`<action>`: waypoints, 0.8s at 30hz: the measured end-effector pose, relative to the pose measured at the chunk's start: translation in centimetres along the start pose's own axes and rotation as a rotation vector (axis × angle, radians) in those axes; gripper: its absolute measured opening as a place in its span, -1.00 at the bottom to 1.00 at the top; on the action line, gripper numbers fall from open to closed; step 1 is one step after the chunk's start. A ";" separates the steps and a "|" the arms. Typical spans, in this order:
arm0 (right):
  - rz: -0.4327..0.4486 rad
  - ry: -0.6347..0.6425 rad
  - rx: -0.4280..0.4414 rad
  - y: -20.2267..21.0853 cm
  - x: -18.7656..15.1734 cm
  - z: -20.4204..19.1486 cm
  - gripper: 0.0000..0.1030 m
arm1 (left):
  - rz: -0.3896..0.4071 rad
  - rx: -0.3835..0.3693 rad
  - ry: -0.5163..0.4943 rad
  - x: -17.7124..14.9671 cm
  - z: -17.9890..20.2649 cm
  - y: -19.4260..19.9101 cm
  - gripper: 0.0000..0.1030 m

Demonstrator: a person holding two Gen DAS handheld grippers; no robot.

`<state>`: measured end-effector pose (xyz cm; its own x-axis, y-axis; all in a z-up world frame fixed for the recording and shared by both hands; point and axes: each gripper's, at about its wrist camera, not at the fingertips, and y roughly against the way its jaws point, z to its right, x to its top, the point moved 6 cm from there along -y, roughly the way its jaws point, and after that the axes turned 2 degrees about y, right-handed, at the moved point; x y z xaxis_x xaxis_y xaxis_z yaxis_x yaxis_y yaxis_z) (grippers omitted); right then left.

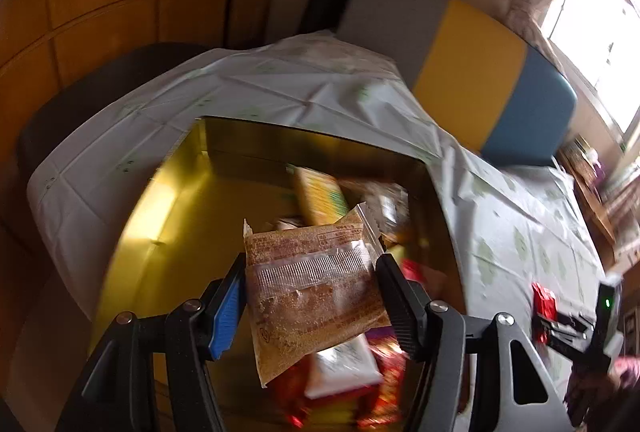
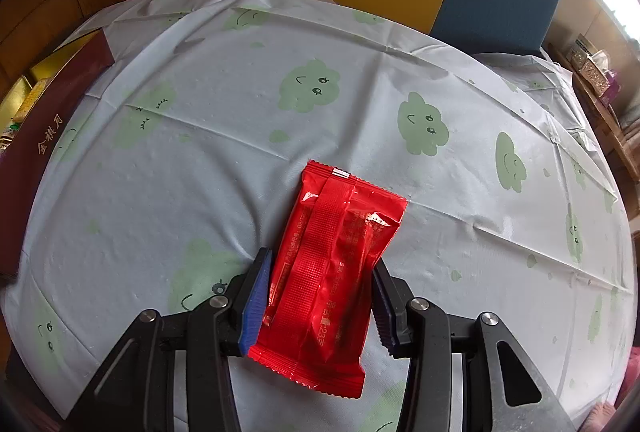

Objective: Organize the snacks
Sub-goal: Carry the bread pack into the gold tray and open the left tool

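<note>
Left tongs [image 1: 310, 296] grip clear crumb-brown snack pkt [image 1: 308, 296] over gold box [image 1: 176, 200]; right tongs [image 2: 320, 296] clamp glossy red crimped wrapper [image 2: 332, 272] w/ centre seam.

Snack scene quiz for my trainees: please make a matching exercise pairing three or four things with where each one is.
Things:
1. brown packet
2. red packet
3. gold box
4. yellow packet

Places:
A. lying inside the box
B. between the right gripper's fingers, over the tablecloth
C. on the table, open
D. in the left gripper, over the box

Pairs: 1-D, 2-B, 3-C, 4-A
</note>
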<state>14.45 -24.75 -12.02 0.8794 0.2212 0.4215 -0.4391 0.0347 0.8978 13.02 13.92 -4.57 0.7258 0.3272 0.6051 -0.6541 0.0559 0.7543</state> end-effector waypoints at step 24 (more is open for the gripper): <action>0.001 0.004 -0.012 0.0 0.0 0.0 -0.10 | -0.060 0.127 0.053 4.8 -3.8 -7.7 0.28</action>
<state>14.45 -24.80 -12.01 0.8781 0.2251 0.4222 -0.4425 0.0460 0.8956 20.73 18.65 -8.39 0.7484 0.3767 0.5459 -0.5750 -0.0416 0.8171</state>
